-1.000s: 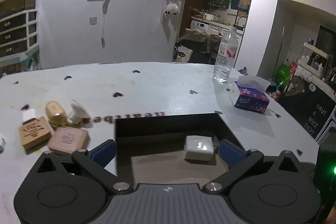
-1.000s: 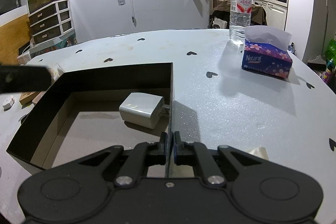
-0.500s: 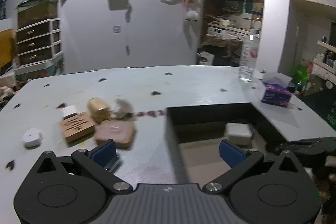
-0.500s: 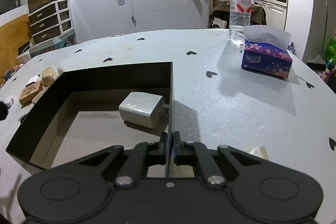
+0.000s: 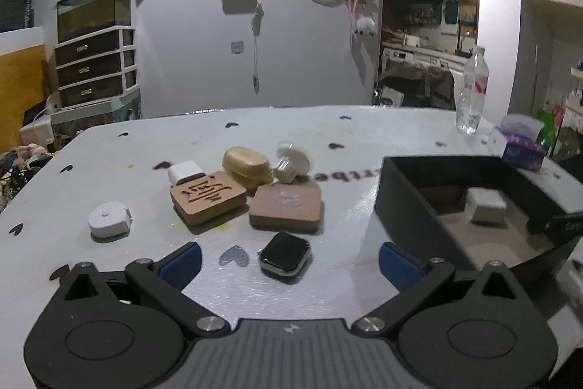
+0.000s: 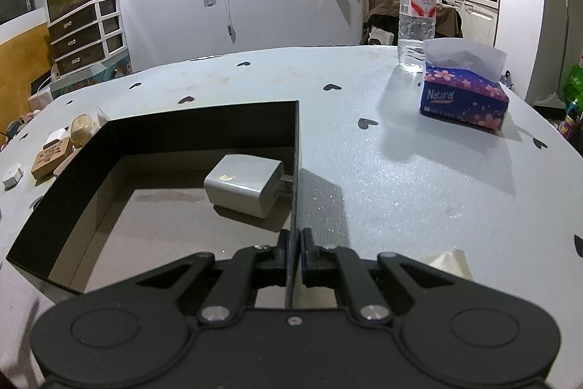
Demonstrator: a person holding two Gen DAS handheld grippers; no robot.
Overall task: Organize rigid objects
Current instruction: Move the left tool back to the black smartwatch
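Smartwatch (image 5: pixel 285 255) lies flat on the table (image 5: pixel 328 133) between your left gripper (image 5: pixel 289 265)'s blue pads, just ahead of them and a little left of the midline, touching neither. Its face is a rounded near-square, so I judge no long axis to line up with; its corners sit slightly turned to your fingers. Those jaws stand wide and have just been closing a little, with only the watch between them. Your left hand is plainly the nearer one.

Counting from left to right across the left view: one white round tape measure (image 5: pixel 109 224), one small white block (image 5: pixel 186 172), one carved wooden block (image 5: pixel 207 200), one gold oval case (image 5: pixel 247 166), one brown tile (image 5: pixel 287 207), one white capped piece (image 5: pixel 293 163), the one watch, then one black box (image 5: pixel 411 203) with one white charger (image 5: pixel 486 209) inside. That leaves seven loose pieces outside.

Far right stand one water bottle (image 5: pixel 472 90) and one tissue box (image 5: pixel 519 148).

Your right gripper (image 6: pixel 294 259) is clamped narrow on the box's right-hand wall, pinning the box; the charger (image 6: pixel 245 185) lies just beyond its tips.
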